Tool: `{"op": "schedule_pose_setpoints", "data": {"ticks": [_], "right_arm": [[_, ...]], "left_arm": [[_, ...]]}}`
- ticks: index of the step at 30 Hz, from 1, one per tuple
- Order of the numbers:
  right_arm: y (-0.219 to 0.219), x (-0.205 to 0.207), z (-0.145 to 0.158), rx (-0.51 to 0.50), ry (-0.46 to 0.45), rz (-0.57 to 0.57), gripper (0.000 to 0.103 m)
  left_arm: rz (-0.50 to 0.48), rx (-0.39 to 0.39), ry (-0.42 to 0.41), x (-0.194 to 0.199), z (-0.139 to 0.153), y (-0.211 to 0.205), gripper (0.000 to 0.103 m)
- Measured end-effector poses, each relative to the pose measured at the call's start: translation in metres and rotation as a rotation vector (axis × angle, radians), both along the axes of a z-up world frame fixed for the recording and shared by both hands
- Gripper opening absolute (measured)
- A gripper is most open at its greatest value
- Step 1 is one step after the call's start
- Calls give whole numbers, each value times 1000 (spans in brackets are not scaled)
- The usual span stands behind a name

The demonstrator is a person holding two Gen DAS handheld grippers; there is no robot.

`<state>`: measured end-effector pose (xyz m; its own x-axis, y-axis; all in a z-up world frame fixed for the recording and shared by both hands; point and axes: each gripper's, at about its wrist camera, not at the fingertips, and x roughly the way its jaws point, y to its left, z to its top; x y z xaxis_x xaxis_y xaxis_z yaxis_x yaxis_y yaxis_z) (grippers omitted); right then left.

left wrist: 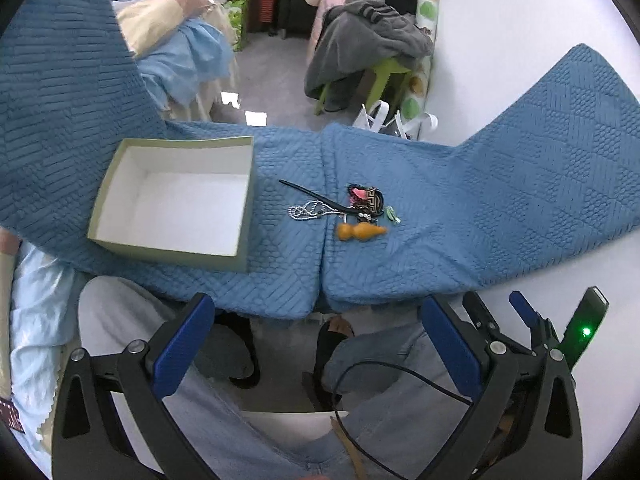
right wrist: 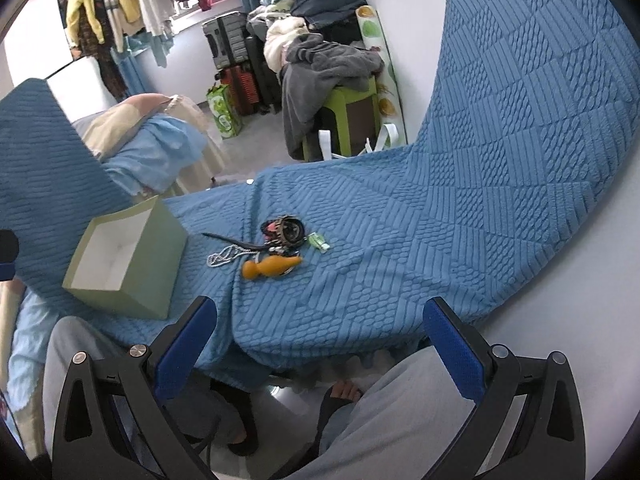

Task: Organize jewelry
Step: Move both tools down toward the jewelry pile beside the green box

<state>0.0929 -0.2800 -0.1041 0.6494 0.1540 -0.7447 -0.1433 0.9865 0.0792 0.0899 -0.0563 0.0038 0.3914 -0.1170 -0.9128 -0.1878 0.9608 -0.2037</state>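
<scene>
A small pile of jewelry lies on the blue quilted cover point(left wrist: 480, 208): an orange gourd pendant point(left wrist: 361, 232) point(right wrist: 270, 266), a silver chain point(left wrist: 306, 212) point(right wrist: 224, 257), a black hair stick point(left wrist: 312, 196) point(right wrist: 236, 242), a dark patterned bracelet point(left wrist: 370, 197) point(right wrist: 290, 230) and a small green clip point(left wrist: 392, 215) point(right wrist: 319, 242). An empty pale green box point(left wrist: 176, 196) point(right wrist: 124, 256) stands open to the left of the pile. My left gripper point(left wrist: 316, 340) is open and empty, held back over the near edge. My right gripper point(right wrist: 320, 344) is open and empty, also short of the pile; it shows at the right of the left wrist view point(left wrist: 500, 312).
The person's legs in grey trousers point(left wrist: 224, 420) and sandalled feet point(right wrist: 344, 394) are below the grippers. A black cable point(left wrist: 400, 376) runs near the left gripper. Beyond the cover are a bed with light blue bedding point(left wrist: 188, 64), a green stool with clothes point(left wrist: 384, 76) and suitcases point(right wrist: 236, 60).
</scene>
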Motion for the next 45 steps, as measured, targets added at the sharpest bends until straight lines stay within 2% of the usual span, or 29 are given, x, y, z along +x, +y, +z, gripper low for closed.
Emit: {"op": "schedule_pose_setpoints", "data": {"ticks": [2, 13, 23, 29, 33, 36, 37, 40, 41, 43, 45], "right_arm": [[-3, 7, -5, -1, 9, -9, 103], [-12, 46, -32, 13, 67, -22, 103], [-11, 78, -47, 28, 75, 1, 103], [-7, 101, -62, 64, 74, 38, 103], [0, 117, -69, 70, 72, 69, 101], [6, 130, -74, 90, 73, 97, 90], [7, 134, -75, 98, 71, 107, 82], [13, 148, -84, 139, 67, 144, 68], [16, 155, -88, 159, 78, 163, 58], [21, 166, -98, 200, 103, 196, 48], [24, 174, -106, 228, 120, 213, 38]], "left_arm": [[-8, -22, 14, 6, -4, -3, 103], [-43, -32, 87, 47, -33, -18, 103], [-47, -31, 137, 77, -60, -24, 103], [-49, -61, 106, 97, -88, -16, 103], [-34, -18, 71, 108, -107, -10, 102], [-55, -43, 73, 119, -126, -12, 102], [-61, -45, 75, 122, -131, -14, 101], [-82, -59, 82, 131, -147, -19, 97], [-99, -54, 68, 133, -150, -21, 97], [-114, -23, 60, 136, -157, -25, 95], [-116, -43, 54, 140, -165, -25, 92]]}}
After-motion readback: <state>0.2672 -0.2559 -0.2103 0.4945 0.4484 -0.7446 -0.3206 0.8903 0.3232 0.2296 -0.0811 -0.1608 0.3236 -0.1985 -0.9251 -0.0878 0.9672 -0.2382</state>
